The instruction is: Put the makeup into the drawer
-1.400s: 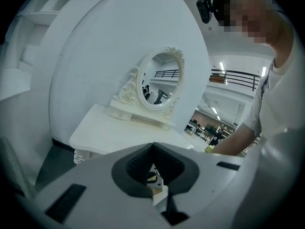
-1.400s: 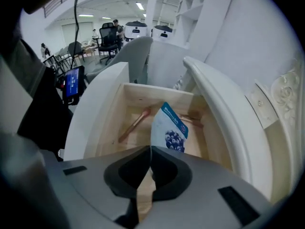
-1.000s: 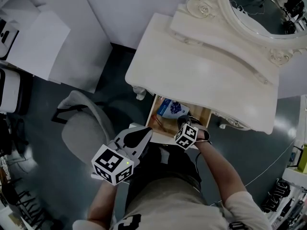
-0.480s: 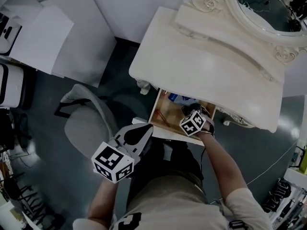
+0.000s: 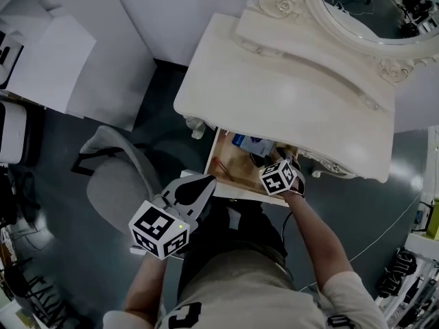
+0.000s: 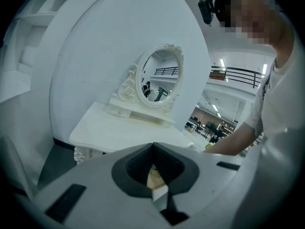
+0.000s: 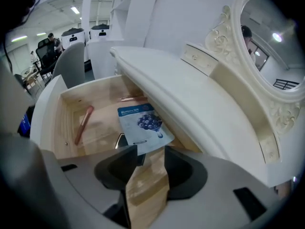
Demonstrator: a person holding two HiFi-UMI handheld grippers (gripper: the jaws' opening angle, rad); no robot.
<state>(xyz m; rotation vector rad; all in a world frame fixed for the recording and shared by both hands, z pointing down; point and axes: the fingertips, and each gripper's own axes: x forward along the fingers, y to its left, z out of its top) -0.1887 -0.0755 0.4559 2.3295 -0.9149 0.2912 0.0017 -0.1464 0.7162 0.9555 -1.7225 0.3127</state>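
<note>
The big white bench (image 5: 288, 108) has its drawer (image 5: 225, 171) pulled out so things can go in. The right gripper (image 7: 150, 151) hangs over it. Its fingers have just been opening and hold nothing. The blue makeup packet (image 7: 143, 125) lies flat inside, near a pink stick (image 7: 83, 123). The left gripper (image 6: 152, 149) waits back, fingers pressed together, empty.

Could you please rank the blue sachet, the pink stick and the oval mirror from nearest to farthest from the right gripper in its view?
The right gripper, jaws just opened, nothing between them:
1. Blue sachet, just ahead in the drawer.
2. Pink stick, left end of drawer.
3. Oval mirror, far upper right.
</note>
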